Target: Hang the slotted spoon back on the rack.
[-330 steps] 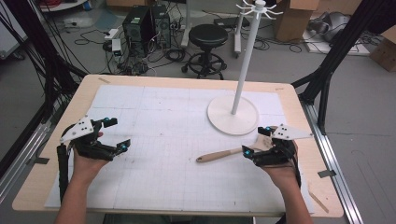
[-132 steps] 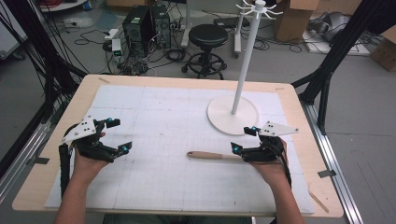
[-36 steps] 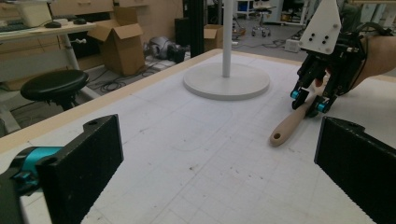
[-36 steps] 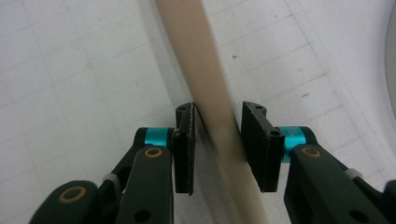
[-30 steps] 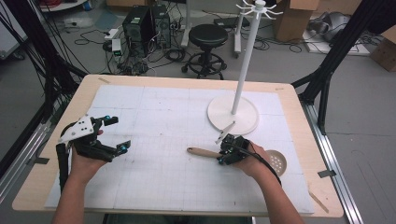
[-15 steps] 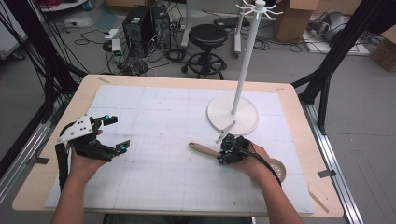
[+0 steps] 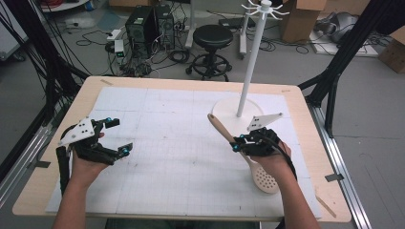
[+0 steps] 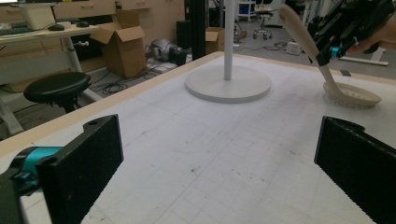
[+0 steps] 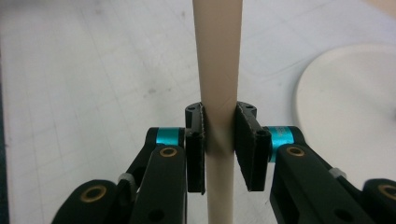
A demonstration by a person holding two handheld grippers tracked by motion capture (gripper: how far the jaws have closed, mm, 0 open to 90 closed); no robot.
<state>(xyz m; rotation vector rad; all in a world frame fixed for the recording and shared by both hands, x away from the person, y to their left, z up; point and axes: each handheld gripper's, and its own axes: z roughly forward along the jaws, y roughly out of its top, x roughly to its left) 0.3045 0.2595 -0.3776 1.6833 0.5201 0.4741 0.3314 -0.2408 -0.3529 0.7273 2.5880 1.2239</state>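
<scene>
A beige slotted spoon [image 7: 220, 129] is held by its handle in my right gripper [image 7: 237, 143], which is shut on it. The handle rises toward the far left, and the perforated head [image 7: 265, 179] sits low near the person's right wrist. In the right gripper view the handle [image 9: 217, 56] runs straight up between the two pads [image 9: 196, 140]. The left gripper view shows the spoon head [image 8: 353, 94] resting on the mat, with the right gripper [image 8: 334, 45] on the handle. My left gripper [image 7: 120, 136] hovers open over the mat's left side, its jaws wide apart [image 8: 219, 154].
A white hook stand [image 7: 251, 62] with a round base [image 7: 227, 110] rises just beyond the right gripper, and its base also shows close by [image 9: 355, 107] and farther off [image 8: 228, 85]. A white gridded mat [image 7: 172, 152] covers the wooden table. A stool, boxes and cables lie beyond the far edge.
The right gripper has turned with the spoon: the handle swung from pointing left to pointing up and away, and the head moved nearer the person. The left gripper has stayed put.
</scene>
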